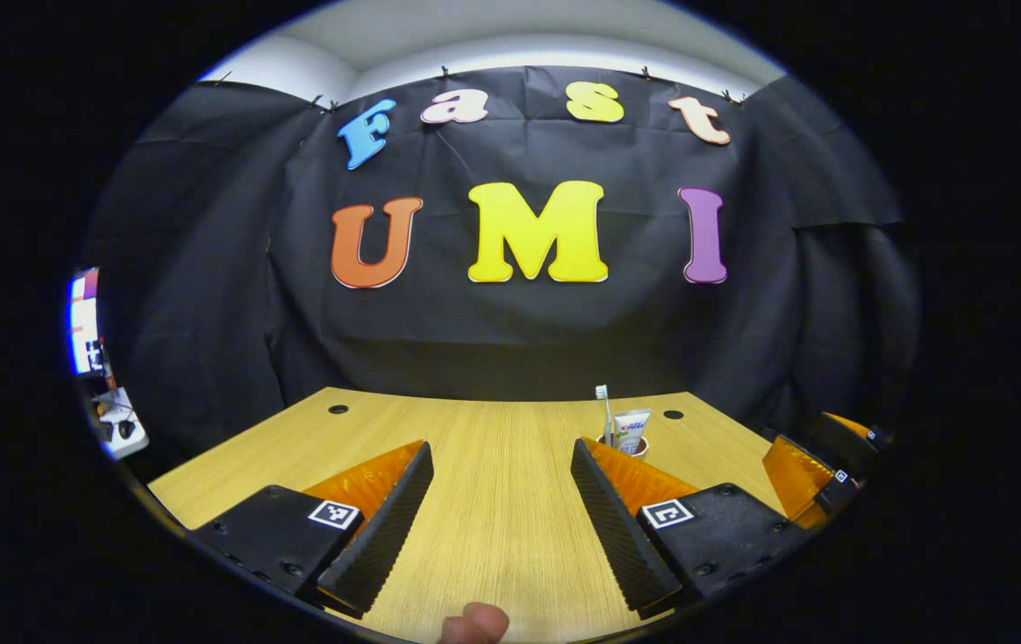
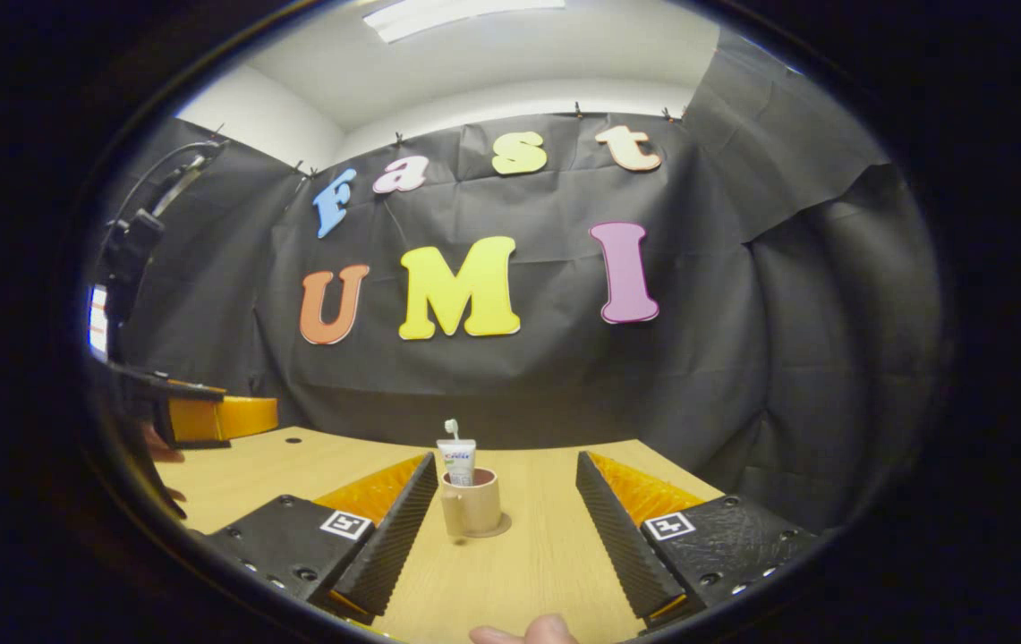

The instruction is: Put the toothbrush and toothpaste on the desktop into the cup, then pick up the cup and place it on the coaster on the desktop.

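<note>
A tan cup [image 2: 472, 504] stands upright on a round coaster [image 2: 494, 531] on the wooden desktop [image 2: 528, 555]. A toothbrush [image 2: 452, 429] and a white toothpaste tube [image 2: 457, 461] stick up out of it. My right gripper [image 2: 506, 510] is open, a short way back from the cup, which sits near its left finger without touching. In the left gripper view the cup [image 1: 636, 444] with the toothbrush [image 1: 604, 410] and the toothpaste [image 1: 630, 428] peeks out behind the right finger. My left gripper [image 1: 501, 496] is open over bare wood.
Black cloth closes the booth behind the desk. Cable holes [image 1: 338, 409] dot the far edge of the desktop [image 1: 501, 537]. The right gripper [image 1: 819, 470] shows at the right of the left gripper view; the left gripper [image 2: 206, 416] shows at the left of the right gripper view. A lit screen [image 1: 83, 322] stands far left.
</note>
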A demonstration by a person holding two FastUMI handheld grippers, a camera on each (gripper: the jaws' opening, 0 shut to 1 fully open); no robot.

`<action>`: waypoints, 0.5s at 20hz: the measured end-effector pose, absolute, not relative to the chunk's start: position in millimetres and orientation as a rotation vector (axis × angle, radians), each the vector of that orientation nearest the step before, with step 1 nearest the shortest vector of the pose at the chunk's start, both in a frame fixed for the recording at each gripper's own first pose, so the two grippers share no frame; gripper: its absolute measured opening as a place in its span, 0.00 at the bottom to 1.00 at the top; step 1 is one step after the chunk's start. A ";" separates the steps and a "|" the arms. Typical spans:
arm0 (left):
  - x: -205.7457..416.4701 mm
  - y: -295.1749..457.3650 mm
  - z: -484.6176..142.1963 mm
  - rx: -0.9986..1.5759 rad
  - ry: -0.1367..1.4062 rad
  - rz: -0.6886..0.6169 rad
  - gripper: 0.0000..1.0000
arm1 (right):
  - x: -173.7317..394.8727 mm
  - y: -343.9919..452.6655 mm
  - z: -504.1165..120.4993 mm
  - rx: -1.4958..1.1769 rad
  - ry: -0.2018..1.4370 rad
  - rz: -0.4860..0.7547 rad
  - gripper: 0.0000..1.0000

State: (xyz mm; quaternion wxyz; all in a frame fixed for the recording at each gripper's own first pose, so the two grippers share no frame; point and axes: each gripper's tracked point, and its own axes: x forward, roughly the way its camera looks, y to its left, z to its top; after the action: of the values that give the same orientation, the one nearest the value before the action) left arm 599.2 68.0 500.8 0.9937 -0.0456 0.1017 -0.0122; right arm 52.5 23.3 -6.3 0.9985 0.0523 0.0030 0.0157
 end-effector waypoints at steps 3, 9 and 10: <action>586.2 91.0 476.4 -0.122 0.191 0.019 0.99 | 45.6 36.1 -13.7 0.081 0.003 0.034 0.95; 595.2 91.5 469.8 -0.089 0.172 -0.016 0.99 | 43.0 54.5 -19.6 0.053 -0.002 0.056 0.95; 594.6 88.7 471.5 -0.089 0.165 -0.022 0.98 | 44.5 55.1 -18.4 0.056 0.001 0.055 0.95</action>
State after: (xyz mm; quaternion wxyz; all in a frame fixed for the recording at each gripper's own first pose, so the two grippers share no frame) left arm 594.6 88.7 471.5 0.9955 -0.0446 0.0825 -0.0108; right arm 44.5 55.1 -18.4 0.9992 0.0278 0.0006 0.0276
